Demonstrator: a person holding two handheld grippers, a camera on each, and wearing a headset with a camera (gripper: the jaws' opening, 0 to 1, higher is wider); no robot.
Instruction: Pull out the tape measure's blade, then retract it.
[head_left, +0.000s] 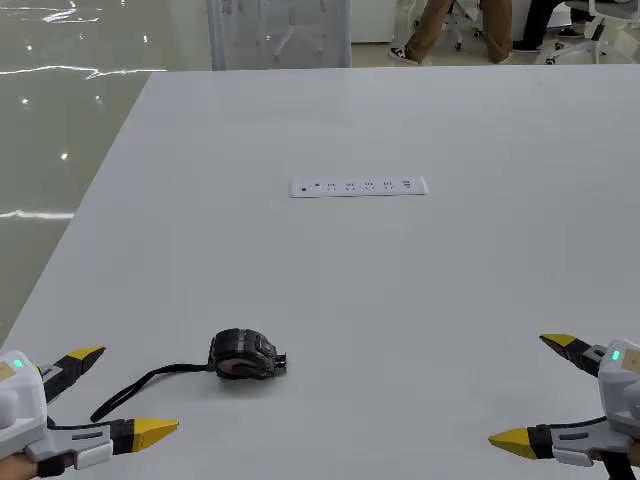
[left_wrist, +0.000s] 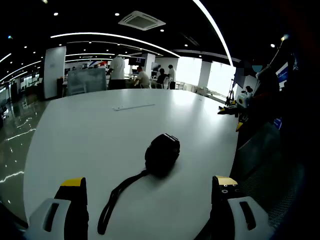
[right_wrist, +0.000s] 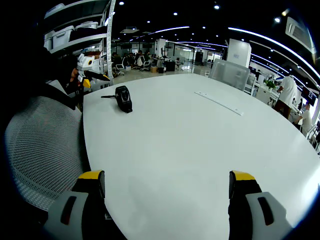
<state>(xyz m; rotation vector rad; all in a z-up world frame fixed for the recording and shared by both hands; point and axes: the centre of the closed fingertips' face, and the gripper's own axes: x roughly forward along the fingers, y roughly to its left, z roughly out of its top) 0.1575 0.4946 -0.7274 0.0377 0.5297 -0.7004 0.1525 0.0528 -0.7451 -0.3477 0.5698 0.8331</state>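
Two grippers with yellow-tipped jaws sit at the lower corners of the head view: our left gripper (head_left: 139, 388) at lower left and our right gripper (head_left: 516, 388) at lower right. Each has its jaws spread wide and holds nothing. We see the black, rounded tape measure (head_left: 248, 354) lying on the white table (head_left: 420, 290) in the lower-left part of the frame, near the left gripper and well apart from the right. Its thin black wrist strap (head_left: 170, 370) trails toward the lower left, its end lying between the left jaws. A flat white power strip (head_left: 358, 186) lies above frame centre.
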